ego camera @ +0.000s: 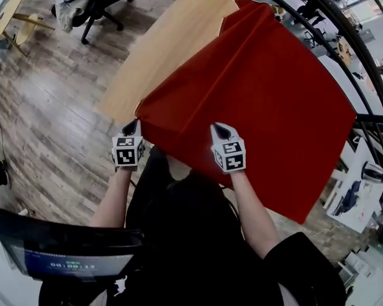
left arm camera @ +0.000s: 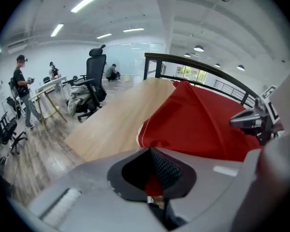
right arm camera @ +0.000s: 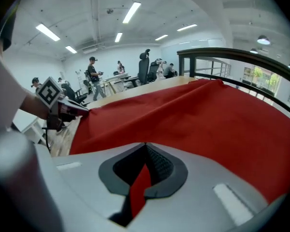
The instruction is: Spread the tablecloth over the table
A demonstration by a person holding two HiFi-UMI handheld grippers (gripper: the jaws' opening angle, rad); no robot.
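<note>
1. Your left gripper was closed tight on the near edge of the red tablecloth, and a little red cloth showed between its jaws.
2. Your right gripper was closed the same way on that edge, to the right of the left one.
3. Ahead of both grippers the cloth covered only part of the table. Bare wood lay ahead and left of the left gripper.
4. I judge this was the spreading step. The next move called for firm grips while drawing the cloth over the bare wood.

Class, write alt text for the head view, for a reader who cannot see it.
Seen from above, a person's left claw and right claw each pinch the near edge of a red tablecloth that covers part of a wooden table, its left side bare.
</note>
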